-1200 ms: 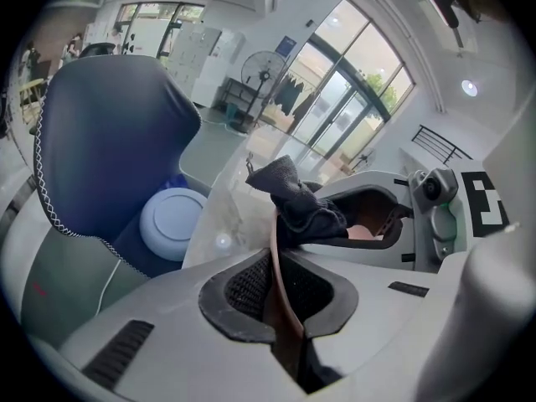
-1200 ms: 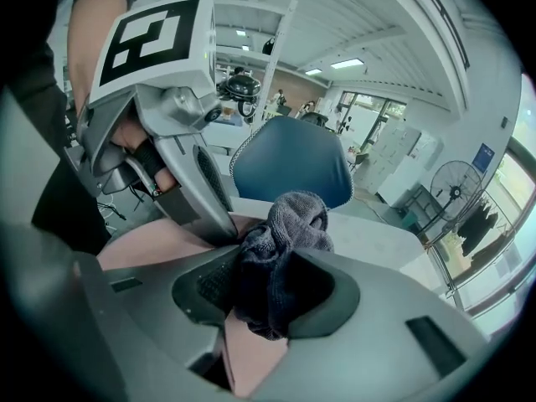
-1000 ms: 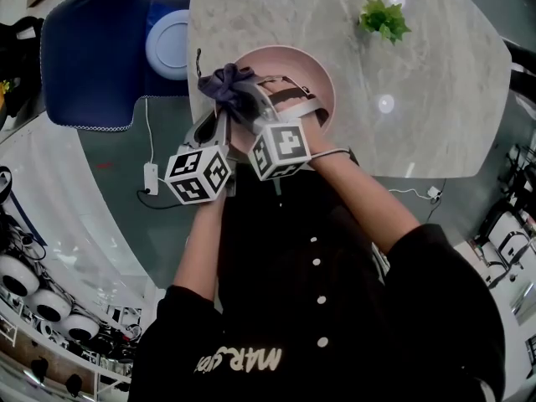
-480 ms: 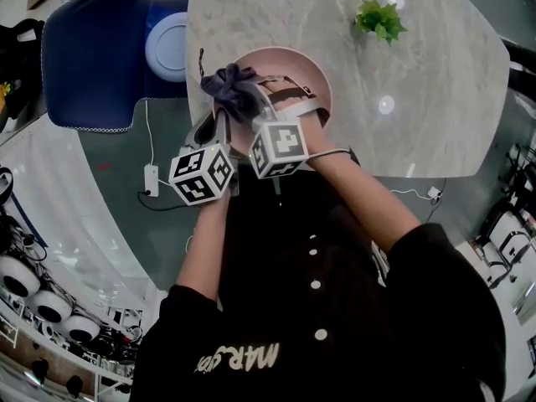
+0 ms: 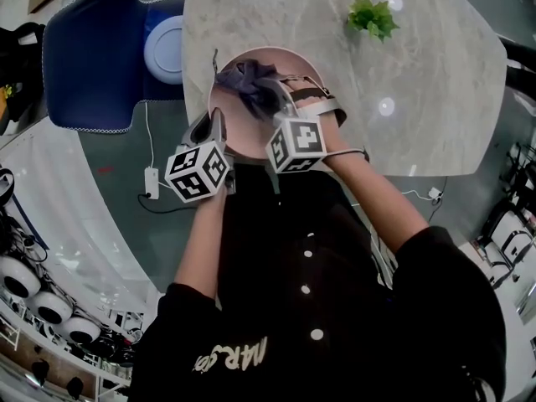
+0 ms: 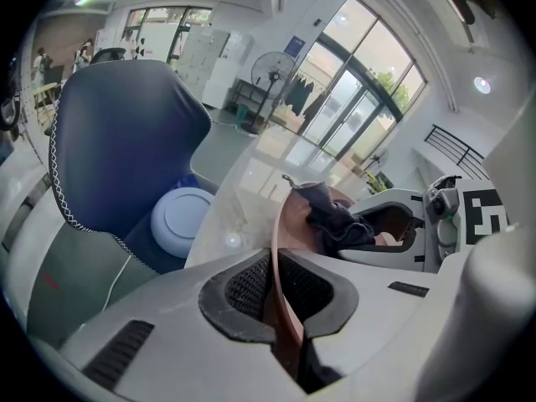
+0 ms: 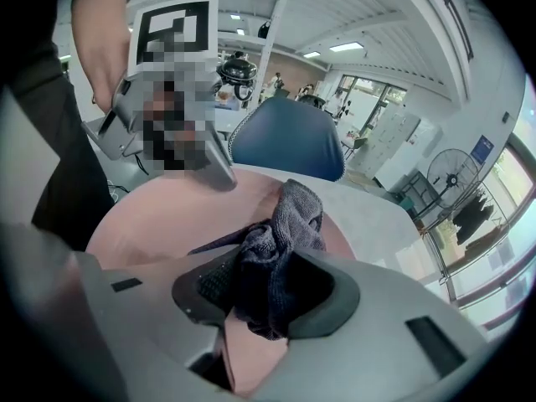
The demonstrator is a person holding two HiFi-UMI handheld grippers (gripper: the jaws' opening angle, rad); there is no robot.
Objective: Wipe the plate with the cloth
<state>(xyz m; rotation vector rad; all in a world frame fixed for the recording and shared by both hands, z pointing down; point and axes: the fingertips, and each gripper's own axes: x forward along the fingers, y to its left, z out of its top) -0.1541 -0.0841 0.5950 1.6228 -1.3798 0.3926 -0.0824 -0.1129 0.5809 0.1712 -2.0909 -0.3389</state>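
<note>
A pink plate [image 5: 243, 132] lies at the near edge of the marble table [image 5: 419, 82]. My left gripper [image 5: 216, 124] is shut on its near-left rim; in the left gripper view the rim [image 6: 278, 249] runs edge-on between the pads. My right gripper [image 5: 280, 100] is shut on a dark grey cloth [image 5: 251, 84] and presses it on the plate's far half. In the right gripper view the cloth [image 7: 272, 249] bunches out of the jaws over the plate [image 7: 159, 220], and the left gripper's fingers [image 7: 213, 170] touch the rim at the upper left.
A blue chair [image 5: 92, 53] stands left of the table with a white round dish [image 5: 167, 47] on its seat. A small green plant [image 5: 373, 17] sits at the table's far side. A white plug and cable [image 5: 151, 178] lie on the floor below the left gripper.
My right gripper has slid the cloth to the right across the plate. The left gripper has kept its hold on the rim.
</note>
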